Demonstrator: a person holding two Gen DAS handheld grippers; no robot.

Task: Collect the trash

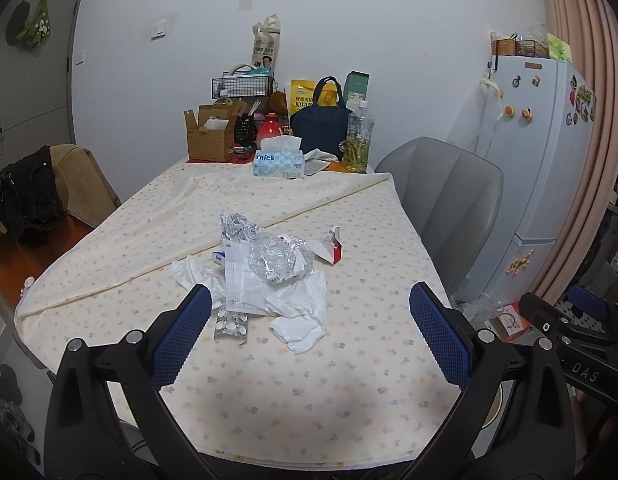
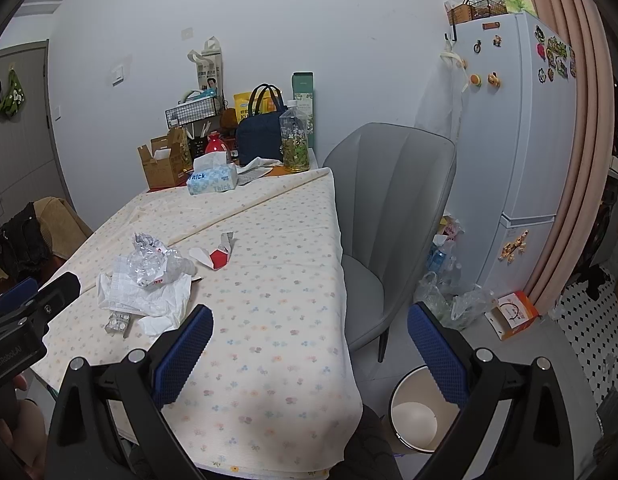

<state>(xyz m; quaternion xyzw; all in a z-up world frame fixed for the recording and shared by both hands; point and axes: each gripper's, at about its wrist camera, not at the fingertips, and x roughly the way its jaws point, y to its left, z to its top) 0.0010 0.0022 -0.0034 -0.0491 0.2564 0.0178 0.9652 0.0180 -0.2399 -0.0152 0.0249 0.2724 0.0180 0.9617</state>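
Note:
A pile of trash lies on the flowered tablecloth: crumpled clear plastic, a white face mask, crumpled tissues, a pill blister pack and a torn red and white carton. My left gripper is open and empty, just short of the pile. My right gripper is open and empty over the table's right front edge. The pile lies to its left, and a white waste bin stands on the floor below it.
A grey chair stands right of the table. At the table's far end are a tissue box, a bottle, a navy bag and a cardboard box. A fridge and bags on the floor are at the right.

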